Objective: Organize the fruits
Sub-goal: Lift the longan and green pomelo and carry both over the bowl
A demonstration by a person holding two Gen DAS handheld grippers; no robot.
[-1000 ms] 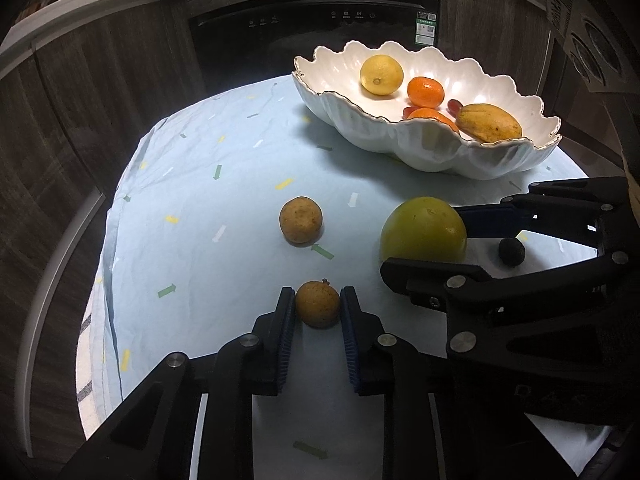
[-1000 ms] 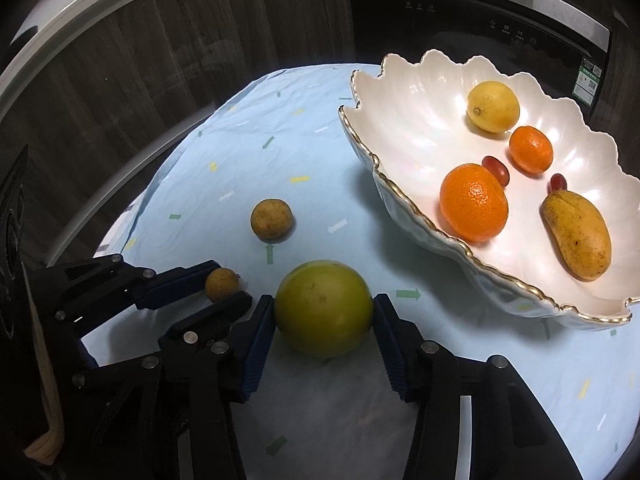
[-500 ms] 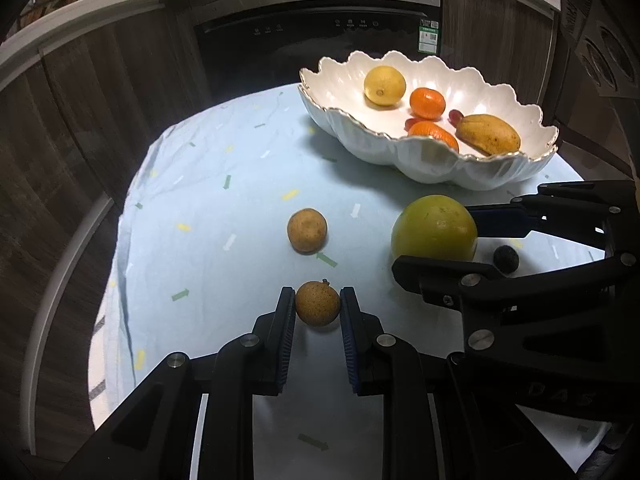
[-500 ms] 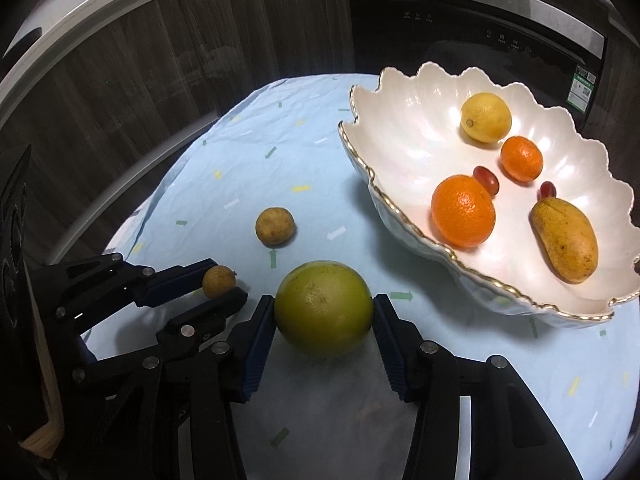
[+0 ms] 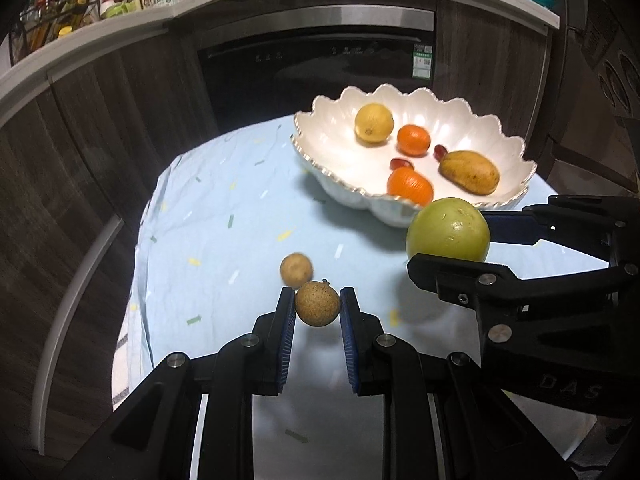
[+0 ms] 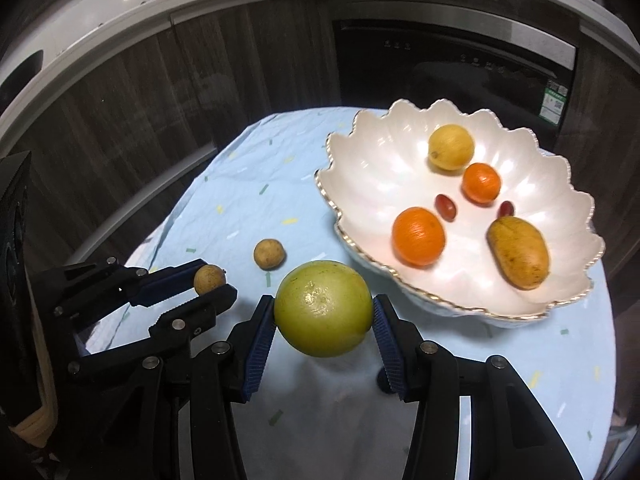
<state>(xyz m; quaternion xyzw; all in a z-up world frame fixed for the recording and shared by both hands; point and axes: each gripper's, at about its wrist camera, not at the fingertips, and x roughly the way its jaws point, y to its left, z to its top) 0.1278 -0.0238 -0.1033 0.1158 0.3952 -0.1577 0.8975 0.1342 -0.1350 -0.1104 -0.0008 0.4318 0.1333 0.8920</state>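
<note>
My left gripper [image 5: 317, 305] is shut on a small brown round fruit [image 5: 317, 303] and holds it above the blue cloth; it also shows in the right wrist view [image 6: 209, 279]. My right gripper [image 6: 324, 314] is shut on a large green round fruit [image 6: 324, 308], also lifted off the cloth; it shows in the left wrist view [image 5: 448, 231] too. A white scalloped bowl [image 5: 328, 148] [image 6: 360, 168] at the back right holds a lemon [image 6: 451, 147], two oranges, a mango [image 6: 517, 252] and two small red fruits. A second small brown fruit [image 5: 296, 269] [image 6: 269, 254] lies on the cloth.
The table is covered by a light blue cloth [image 5: 224, 216] with small coloured marks. A small dark object [image 6: 383, 383] lies on the cloth under my right gripper. Dark wood cabinets and an oven [image 5: 312, 64] stand behind the table, with bottles on the counter [image 5: 80, 0].
Both grippers have risen with their fruits, off the cloth. The views now look from higher up and the bowl sits farther below and ahead.
</note>
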